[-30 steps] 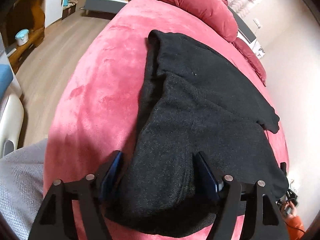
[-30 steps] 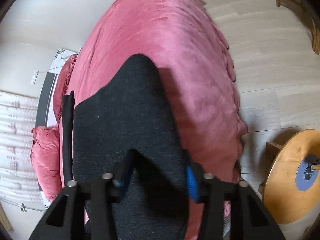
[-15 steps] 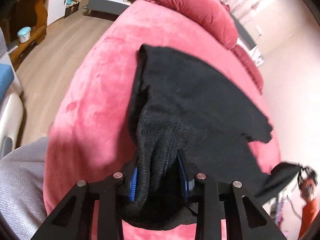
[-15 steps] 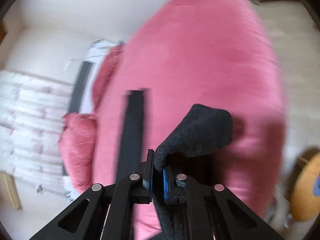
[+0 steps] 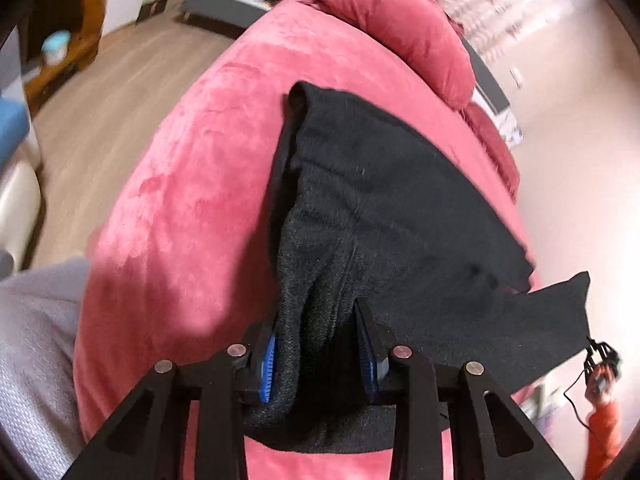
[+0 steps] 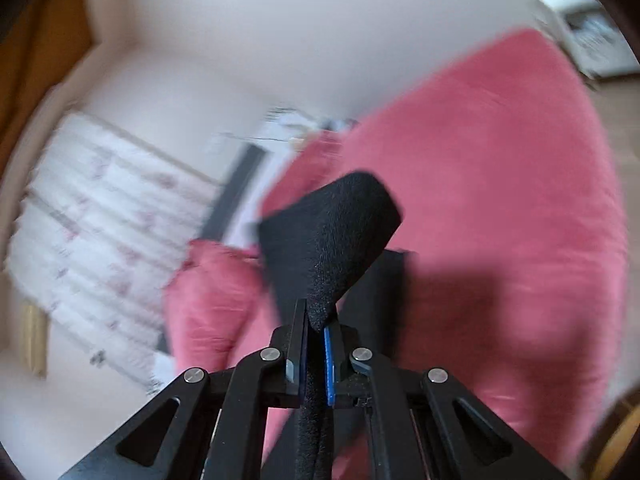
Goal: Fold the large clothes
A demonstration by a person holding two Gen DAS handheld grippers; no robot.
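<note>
Both wrist views look closely down their fingers [image 5: 362, 344], sharing the bed [image 5: 180, 184].

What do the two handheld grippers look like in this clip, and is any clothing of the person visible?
Both the left gripper and the right gripper have matte black triangular link arms with cut-out openings, silver round pivot pins and blue ribbed pads lining the jaws. No cables or markings show on either. At the left edge of the left wrist view is light grey textured clothing of the person.

From my right wrist view the bed [image 6: 500, 168] and curtain [image 6: 100, 220] are motion-blurred; the black garment [image 6: 336, 232] runs off the bottom edge.
</note>
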